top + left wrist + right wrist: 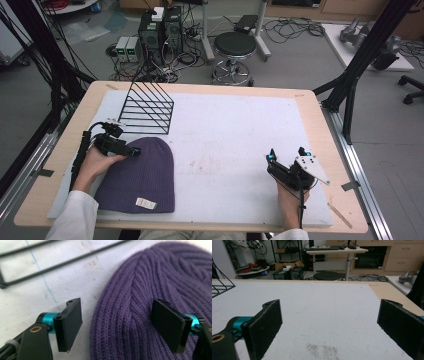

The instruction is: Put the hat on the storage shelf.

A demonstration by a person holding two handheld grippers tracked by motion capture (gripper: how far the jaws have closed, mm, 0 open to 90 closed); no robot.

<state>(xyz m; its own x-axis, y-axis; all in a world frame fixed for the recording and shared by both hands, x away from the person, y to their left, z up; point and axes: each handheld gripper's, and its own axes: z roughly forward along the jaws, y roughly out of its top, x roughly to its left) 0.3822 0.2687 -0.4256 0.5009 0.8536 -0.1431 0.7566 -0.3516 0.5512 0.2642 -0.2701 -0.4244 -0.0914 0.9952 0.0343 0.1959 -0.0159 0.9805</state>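
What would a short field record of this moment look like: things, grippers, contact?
main thing: purple beanie, flat on the white mat, label at its hem
other: black wire rack behind the beanie
left gripper: open, jaws straddling the beanie's crown edge, not closed on it
right gripper: open, over bare mat, apart from the beanie
held: nothing

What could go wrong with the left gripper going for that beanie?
1. The left gripper is open astride the purple beanie edge; it may pinch only the top knit layer and slip.
2. The wire rack stands close by; lifting could snag it.
3. The right gripper sits far off, open, giving no support.
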